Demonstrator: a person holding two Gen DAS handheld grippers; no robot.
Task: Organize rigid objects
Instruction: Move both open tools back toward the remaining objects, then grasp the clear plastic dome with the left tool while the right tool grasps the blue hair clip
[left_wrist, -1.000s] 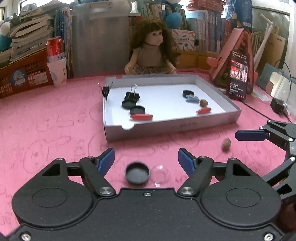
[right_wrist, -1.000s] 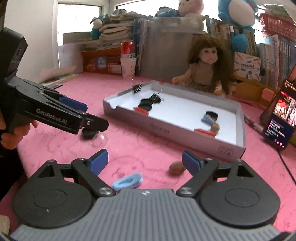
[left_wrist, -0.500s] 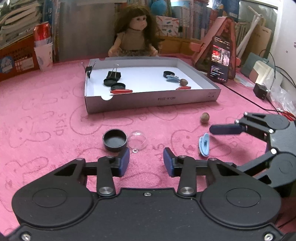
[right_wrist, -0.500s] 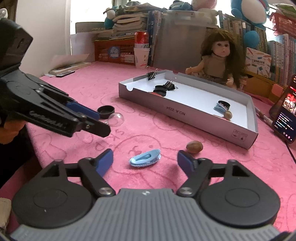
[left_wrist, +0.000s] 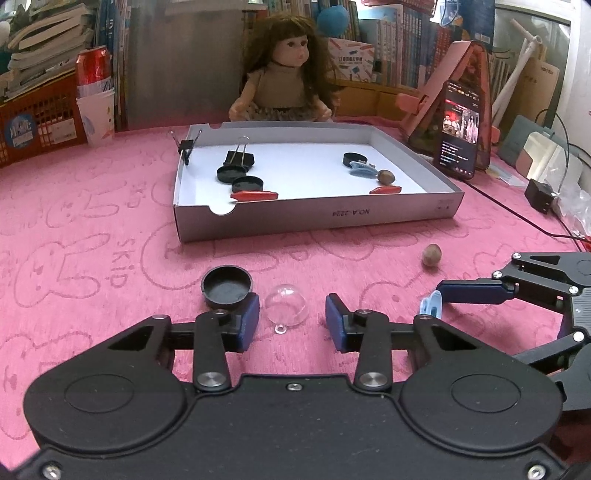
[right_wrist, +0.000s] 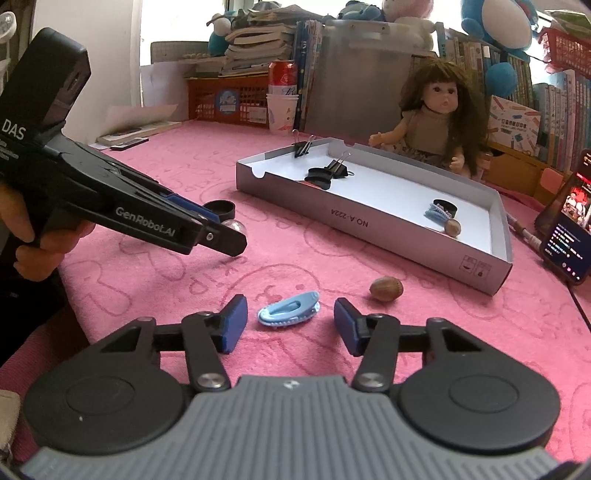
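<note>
A doll (left_wrist: 286, 70) sits at the far edge of the pink tablecloth (left_wrist: 92, 236). Toward the far left corner, a red can (left_wrist: 93, 66) stands in a paper cup (left_wrist: 96, 118) beside an orange basket (left_wrist: 35, 118). A lit phone (left_wrist: 460, 129) leans near the right edge.

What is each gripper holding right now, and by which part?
Nothing. The left gripper brackets the clear glass dome, pads not touching. The right gripper, jaws just closing, straddles the light blue plastic hair clip with gaps both sides.
</note>
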